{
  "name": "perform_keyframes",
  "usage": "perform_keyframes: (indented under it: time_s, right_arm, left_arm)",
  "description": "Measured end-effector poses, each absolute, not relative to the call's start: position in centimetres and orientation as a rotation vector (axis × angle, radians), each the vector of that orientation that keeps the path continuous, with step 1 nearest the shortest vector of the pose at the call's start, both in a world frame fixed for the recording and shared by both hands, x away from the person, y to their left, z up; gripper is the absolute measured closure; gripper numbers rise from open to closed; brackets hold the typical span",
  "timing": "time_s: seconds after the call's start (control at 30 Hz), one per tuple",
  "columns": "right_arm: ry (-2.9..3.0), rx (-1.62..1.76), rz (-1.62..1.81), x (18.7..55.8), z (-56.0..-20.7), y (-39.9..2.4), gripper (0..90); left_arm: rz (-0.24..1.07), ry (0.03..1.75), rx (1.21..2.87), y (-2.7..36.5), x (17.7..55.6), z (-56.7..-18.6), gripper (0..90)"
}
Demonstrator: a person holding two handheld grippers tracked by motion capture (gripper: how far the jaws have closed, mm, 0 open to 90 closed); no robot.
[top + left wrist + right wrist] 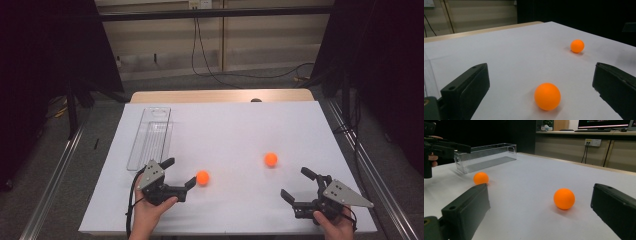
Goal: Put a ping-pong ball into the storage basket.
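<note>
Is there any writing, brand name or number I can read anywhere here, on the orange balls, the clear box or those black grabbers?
None can be read.
Near orange ball: plain, no print showing.
Far orange ball: plain as well.
Clear plastic box: no label visible.
Left gripper and right gripper: no markings legible.
Monitor in the right gripper view: coloured lines on screen, too small and blurred to read.

Lab or office: monitors (604,123) on desk (586,133), black curtains (385,60).
</note>
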State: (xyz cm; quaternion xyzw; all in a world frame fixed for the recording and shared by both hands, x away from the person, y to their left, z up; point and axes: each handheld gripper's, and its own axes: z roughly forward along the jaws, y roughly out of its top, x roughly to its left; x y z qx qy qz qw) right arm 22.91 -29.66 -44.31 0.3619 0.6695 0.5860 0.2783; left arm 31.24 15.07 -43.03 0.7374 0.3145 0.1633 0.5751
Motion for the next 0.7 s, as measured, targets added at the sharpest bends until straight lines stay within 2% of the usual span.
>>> perform_keyframes:
  time_s: [0.7]
  right_arm:
    - [1.794,0.976,1.574,22.9,-44.3,-29.7,1.3]
  left_arm:
    - [0.358,0.743,1.783,14.0,31.5,-43.3,2.3]
